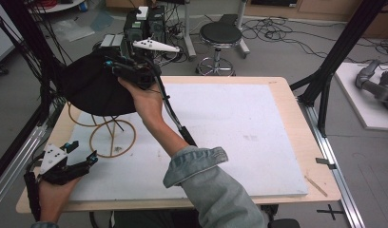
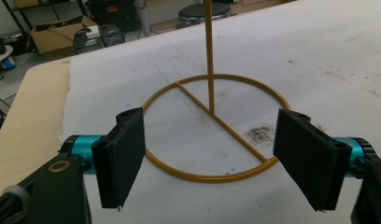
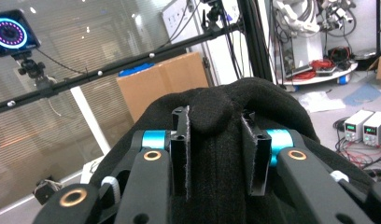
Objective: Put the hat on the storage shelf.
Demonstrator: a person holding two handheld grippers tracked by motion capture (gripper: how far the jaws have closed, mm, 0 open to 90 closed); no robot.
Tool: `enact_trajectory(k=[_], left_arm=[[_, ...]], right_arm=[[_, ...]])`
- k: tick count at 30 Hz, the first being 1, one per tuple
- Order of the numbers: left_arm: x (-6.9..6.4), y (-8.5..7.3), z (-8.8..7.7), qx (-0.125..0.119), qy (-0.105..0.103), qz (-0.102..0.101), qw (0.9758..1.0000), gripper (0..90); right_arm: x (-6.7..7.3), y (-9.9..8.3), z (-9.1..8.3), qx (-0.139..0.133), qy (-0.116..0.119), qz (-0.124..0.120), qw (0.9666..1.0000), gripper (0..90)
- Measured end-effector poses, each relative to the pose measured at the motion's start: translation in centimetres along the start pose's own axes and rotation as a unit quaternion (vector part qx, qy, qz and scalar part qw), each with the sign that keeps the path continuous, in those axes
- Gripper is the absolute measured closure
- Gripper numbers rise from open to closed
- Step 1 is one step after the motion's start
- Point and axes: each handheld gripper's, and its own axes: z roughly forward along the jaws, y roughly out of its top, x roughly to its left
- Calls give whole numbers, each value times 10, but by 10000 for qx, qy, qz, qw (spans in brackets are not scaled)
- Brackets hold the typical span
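A black knit hat (image 1: 94,88) sits on top of a gold wire stand whose round base ring (image 1: 112,138) rests on the white mat at the table's left. My right gripper (image 1: 130,69) reaches across to the hat's right side. In the right gripper view it (image 3: 216,140) is shut on a fold of the hat (image 3: 216,112). My left gripper (image 1: 82,152) is low at the front left, just short of the ring. In the left gripper view it (image 2: 216,163) stands open, its jaws on either side of the ring (image 2: 212,175), with the pole (image 2: 208,56) straight ahead.
A white mat (image 1: 239,137) covers most of the wooden table (image 1: 296,114). A black stool (image 1: 219,35) and electronic boxes (image 1: 144,23) stand on the floor behind the table. A black frame post (image 1: 337,57) rises at the right and cables hang at the left.
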Motion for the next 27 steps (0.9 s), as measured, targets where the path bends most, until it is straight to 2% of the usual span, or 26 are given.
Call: enact_trajectory(k=[5,12,19,27], left_arm=[[0,0,0,0,-2,9,10000,256],[0,0,0,-13,-25,17,10000,256],[-1,0,1,2,-46,26,10000,256],[-1,0,0,3,-44,30,10000,256]], right_arm=[[1,-7,11,99,-16,44,9999,702],[5,-17,25,263,-67,-46,9996,693],[6,-21,32,347,-116,-54,9993,675],[10,-27,37,490,-70,-107,9987,650]])
